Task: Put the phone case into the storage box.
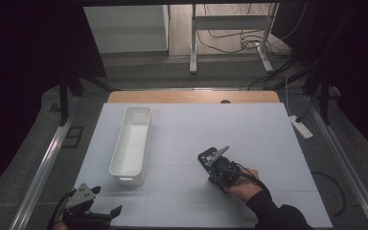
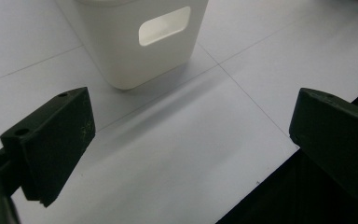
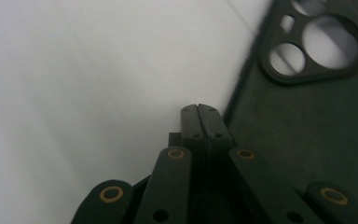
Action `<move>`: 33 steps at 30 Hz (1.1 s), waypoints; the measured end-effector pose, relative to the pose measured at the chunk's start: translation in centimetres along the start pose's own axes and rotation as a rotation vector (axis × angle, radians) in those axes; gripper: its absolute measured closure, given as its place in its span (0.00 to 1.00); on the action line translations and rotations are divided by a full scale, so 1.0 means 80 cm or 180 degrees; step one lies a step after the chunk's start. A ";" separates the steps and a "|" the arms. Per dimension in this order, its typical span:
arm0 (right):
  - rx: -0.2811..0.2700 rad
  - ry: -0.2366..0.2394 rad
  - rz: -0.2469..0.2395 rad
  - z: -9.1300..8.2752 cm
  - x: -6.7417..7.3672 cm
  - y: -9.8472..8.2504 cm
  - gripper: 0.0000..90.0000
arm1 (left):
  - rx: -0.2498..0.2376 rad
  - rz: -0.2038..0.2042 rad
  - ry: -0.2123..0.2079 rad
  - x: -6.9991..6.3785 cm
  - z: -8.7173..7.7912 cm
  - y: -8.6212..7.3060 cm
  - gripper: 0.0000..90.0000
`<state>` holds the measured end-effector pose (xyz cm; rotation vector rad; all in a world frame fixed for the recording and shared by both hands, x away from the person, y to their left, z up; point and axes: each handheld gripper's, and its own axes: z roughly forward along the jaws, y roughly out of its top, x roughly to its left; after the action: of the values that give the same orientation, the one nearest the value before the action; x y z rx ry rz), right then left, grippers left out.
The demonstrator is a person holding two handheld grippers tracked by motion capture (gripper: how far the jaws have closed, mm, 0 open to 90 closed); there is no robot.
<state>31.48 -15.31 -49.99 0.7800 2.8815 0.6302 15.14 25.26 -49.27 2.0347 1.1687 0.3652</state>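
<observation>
Closed right gripper (image 3: 200, 108) beside unbranded phone case (image 3: 307, 121); left gripper (image 2: 186, 140) spread wide.

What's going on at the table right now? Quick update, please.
Left hand-held gripper open, idle near the white bin. Right hand-held gripper shut, tip at the edge of the black phone case, nothing clamped. Nothing blocks the bin.

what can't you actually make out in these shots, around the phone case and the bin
- Phone case: the right gripper view cuts off its right and lower parts; in the high view the right gripper covers much of it.
- Whether the shut right gripper touches the case: cannot tell, the jaws block the contact line.
- White bin: the left gripper view's top edge cuts its rim, so its inside is unseen there.
- Left gripper: dark, partly cut by the high view's bottom edge.
</observation>
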 end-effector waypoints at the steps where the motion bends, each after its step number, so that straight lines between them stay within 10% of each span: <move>1: 0.0004 -0.0030 0.0014 -0.002 -0.005 -0.003 1.00 | 0.0000 0.0001 0.0003 0.000 0.000 0.000 0.01; 15: -0.0196 -0.0053 0.0093 -0.022 -0.006 -0.001 0.94 | 0.0011 0.0005 0.0005 0.000 0.001 0.000 0.01; 33: -0.0271 -0.0376 0.0114 -0.030 -0.014 0.005 0.19 | 0.0014 0.0009 0.0004 -0.001 0.001 0.000 0.01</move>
<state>32.16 -16.43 -47.69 0.8290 2.7212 0.6812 15.15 25.19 -49.29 2.0403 1.1686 0.3657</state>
